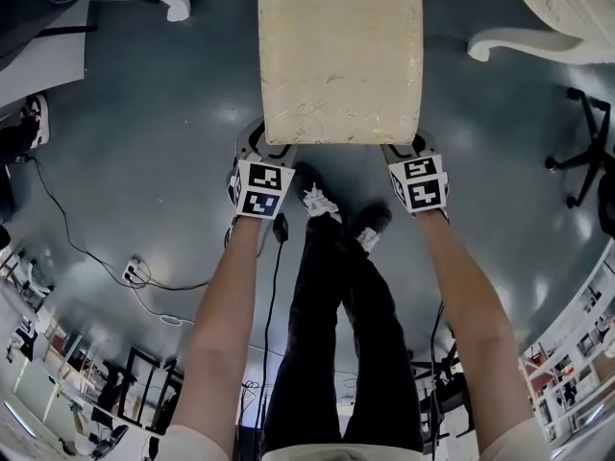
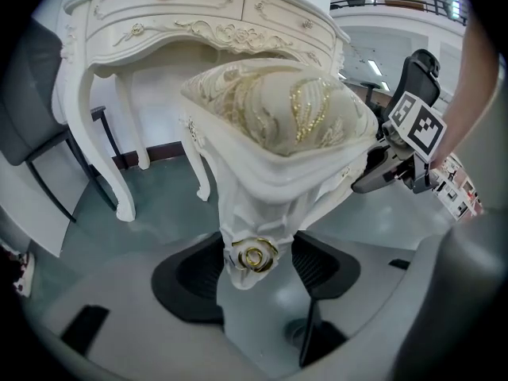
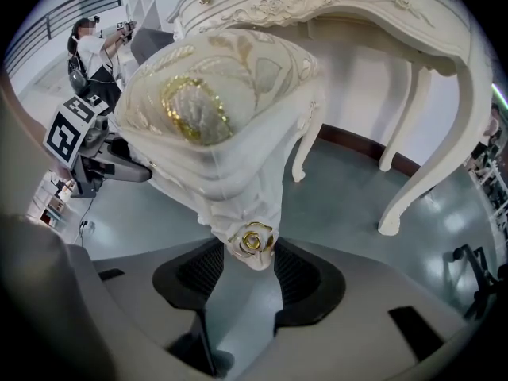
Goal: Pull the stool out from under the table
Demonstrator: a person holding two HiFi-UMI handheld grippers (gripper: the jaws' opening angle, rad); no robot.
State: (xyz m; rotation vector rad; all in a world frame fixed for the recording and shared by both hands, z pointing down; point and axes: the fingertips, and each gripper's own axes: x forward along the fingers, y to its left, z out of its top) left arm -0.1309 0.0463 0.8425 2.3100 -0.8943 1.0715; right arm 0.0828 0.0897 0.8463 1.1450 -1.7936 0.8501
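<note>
On the grey-green floor [image 1: 163, 152] in front of me stands the white carved table [image 2: 159, 14], with its drawers trimmed in gold and its curved legs to either side of the head view. Between those legs sits the stool [image 1: 341, 56]. It has a cream seat cushion patterned in gold on a white carved frame, and the near edge faces me. Most of the seat lies on my side of the table legs. Its far end runs off the top of the head view, so I cannot tell how much of it is under the table.

My legs in black trousers [image 1: 336, 334] reach toward the stool, and my shoes are just short of its near edge. A black office chair [image 1: 586, 152] stands well off to the right.

My left gripper [image 1: 269, 152] is at the stool's near left corner. Its jaws stand wide and straddle that corner, with the pads [image 2: 198, 268] clamped against the white frame. My right gripper [image 1: 408, 152] is on the near right corner in the same way, jaws wide and pressed on the frame. A gold rose [image 3: 252, 240] marks each corner and sits right between the pads.

A power strip [image 1: 136, 273] lies on the floor to my left, with a cable [image 1: 67, 233] running from it.
</note>
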